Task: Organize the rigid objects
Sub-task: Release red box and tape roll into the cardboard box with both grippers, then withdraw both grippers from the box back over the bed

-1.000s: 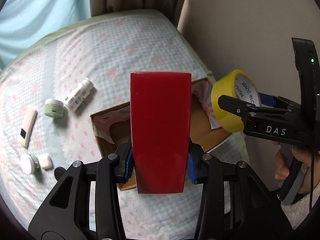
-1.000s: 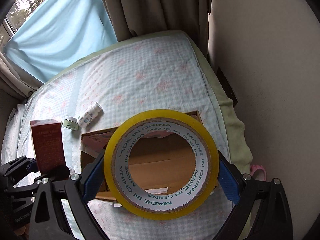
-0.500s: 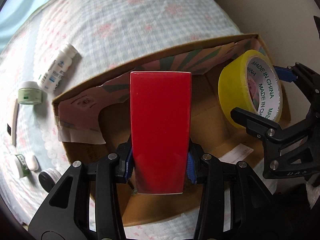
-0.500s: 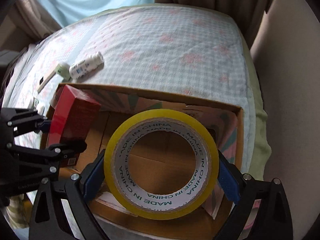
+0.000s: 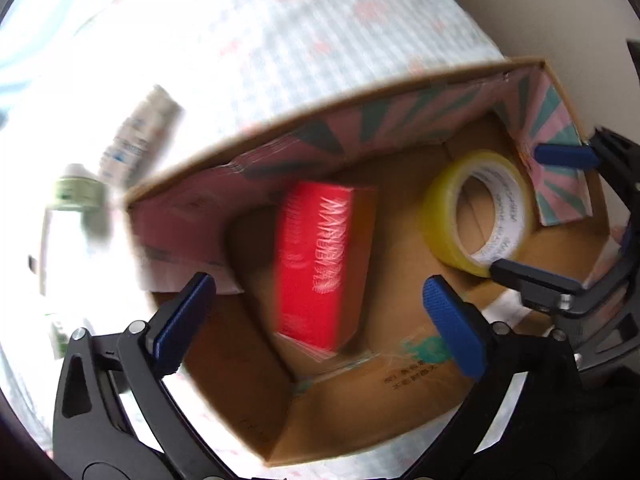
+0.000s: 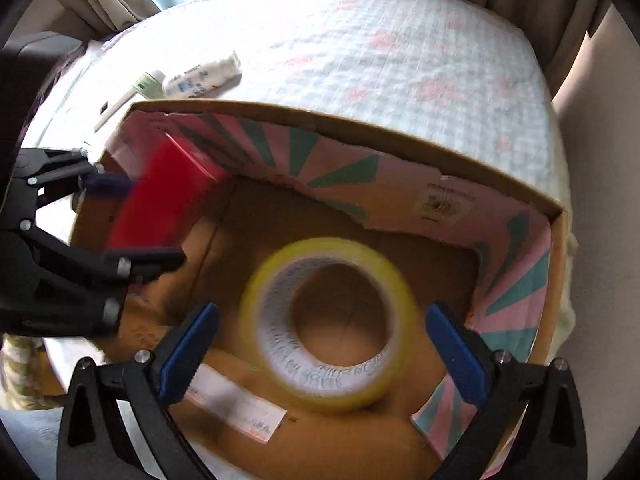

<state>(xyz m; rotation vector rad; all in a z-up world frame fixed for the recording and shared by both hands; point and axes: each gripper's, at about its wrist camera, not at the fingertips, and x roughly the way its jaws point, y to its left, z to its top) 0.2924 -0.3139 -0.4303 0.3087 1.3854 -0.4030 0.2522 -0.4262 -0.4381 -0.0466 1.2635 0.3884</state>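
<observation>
While both jaws are opening, the left gripper (image 5: pixel 316 312) drops the red box (image 5: pixel 320 268) and the right gripper (image 6: pixel 320 344) the tape roll (image 6: pixel 328 320) into the cardboard box (image 6: pixel 360 120), so next comes fetching the bottle (image 6: pixel 204 76), upper left.

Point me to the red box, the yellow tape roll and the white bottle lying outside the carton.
red box (image 5: pixel 320 268), left wrist view, on its lettered face.
yellow tape roll (image 5: pixel 440 216), left wrist view, on its yellow outer band.
white bottle (image 6: pixel 204 78), right wrist view, on its label.

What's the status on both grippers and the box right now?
Left hand-held gripper and right hand-held gripper opening, clear of their loads. Red box and tape roll inside the cardboard box. Nothing blocking.
</observation>
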